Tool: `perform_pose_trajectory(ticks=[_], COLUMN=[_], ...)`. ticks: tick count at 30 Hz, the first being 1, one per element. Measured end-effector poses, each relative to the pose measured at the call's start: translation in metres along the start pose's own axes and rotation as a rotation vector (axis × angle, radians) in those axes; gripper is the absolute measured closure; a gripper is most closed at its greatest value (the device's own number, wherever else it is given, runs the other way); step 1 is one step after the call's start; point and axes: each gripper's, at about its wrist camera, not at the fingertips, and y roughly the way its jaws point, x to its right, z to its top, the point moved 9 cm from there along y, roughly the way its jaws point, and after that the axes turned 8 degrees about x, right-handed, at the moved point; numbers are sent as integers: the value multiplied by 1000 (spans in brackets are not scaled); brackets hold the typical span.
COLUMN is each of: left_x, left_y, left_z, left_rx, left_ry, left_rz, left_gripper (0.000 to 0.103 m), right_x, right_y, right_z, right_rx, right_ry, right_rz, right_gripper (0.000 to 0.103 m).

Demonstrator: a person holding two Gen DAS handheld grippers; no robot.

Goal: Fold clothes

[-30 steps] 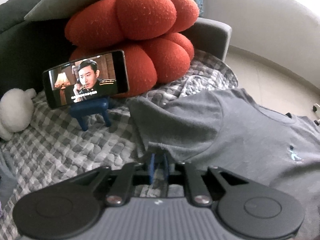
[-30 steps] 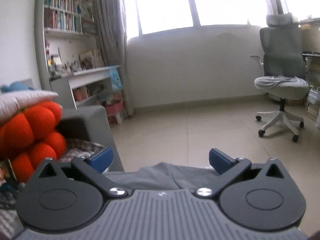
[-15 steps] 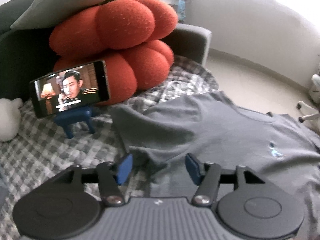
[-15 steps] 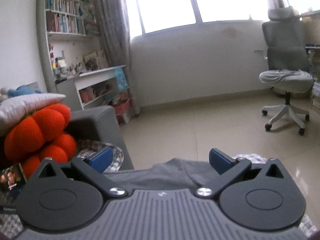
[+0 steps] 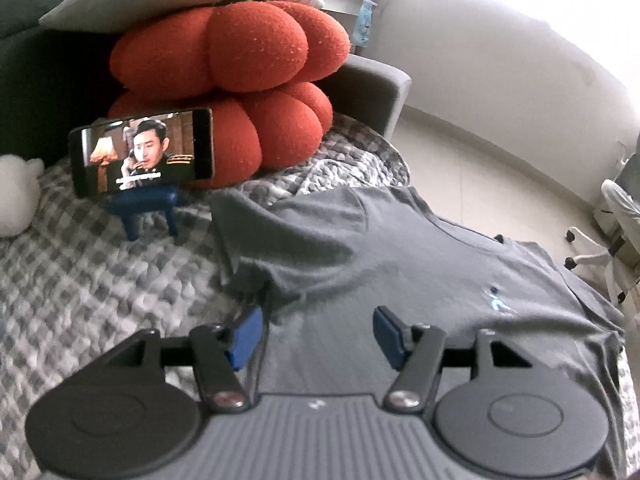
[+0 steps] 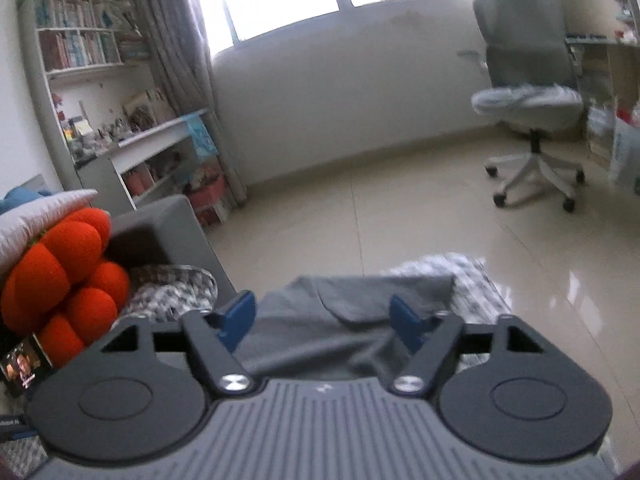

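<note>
A grey T-shirt [image 5: 400, 280] lies spread on the checkered blanket [image 5: 100, 288] of the sofa. Its near sleeve [image 5: 288, 236] is folded in over the chest. My left gripper [image 5: 318, 334] hovers open just above the shirt's body beside that sleeve, and nothing is pinched between its blue pads. In the right wrist view the shirt's other shoulder and sleeve [image 6: 360, 312] lie at the blanket's edge. My right gripper [image 6: 322, 318] is over them with its jaws closing. The cloth lies below and between the fingers, and the pads do not press on it.
A phone [image 5: 142, 156] on a blue stand plays a video in front of an orange pumpkin cushion [image 5: 240, 80]. A white plush [image 5: 16, 196] lies at the left. The sofa arm [image 6: 168, 232], tiled floor [image 6: 440, 208], an office chair [image 6: 528, 112] and bookshelves [image 6: 88, 72] are beyond.
My left gripper let go of the folded sleeve, opened and drew back a little. My right gripper's jaws have narrowed, and its view has tipped down onto the shirt's far sleeve.
</note>
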Motion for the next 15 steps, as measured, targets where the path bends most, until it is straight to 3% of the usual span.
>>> perform_pose_trajectory(ticks=[6, 8, 11, 15], left_x=[5, 0, -16, -54], left_y=[-57, -86, -130, -165], left_z=[-9, -20, -44, -98], left_rx=[-47, -47, 3, -4], left_ry=[-127, -67, 104, 96], left_rz=[-95, -109, -64, -44], left_gripper=[40, 40, 40, 41], right_x=[25, 32, 42, 71], right_y=[-45, -63, -92, -128], right_z=[-4, -6, -24, -66], right_rx=[-50, -64, -115, -202], right_ry=[117, 159, 45, -48], right_rz=[-21, -1, 36, 38], right_gripper=[36, 37, 37, 39])
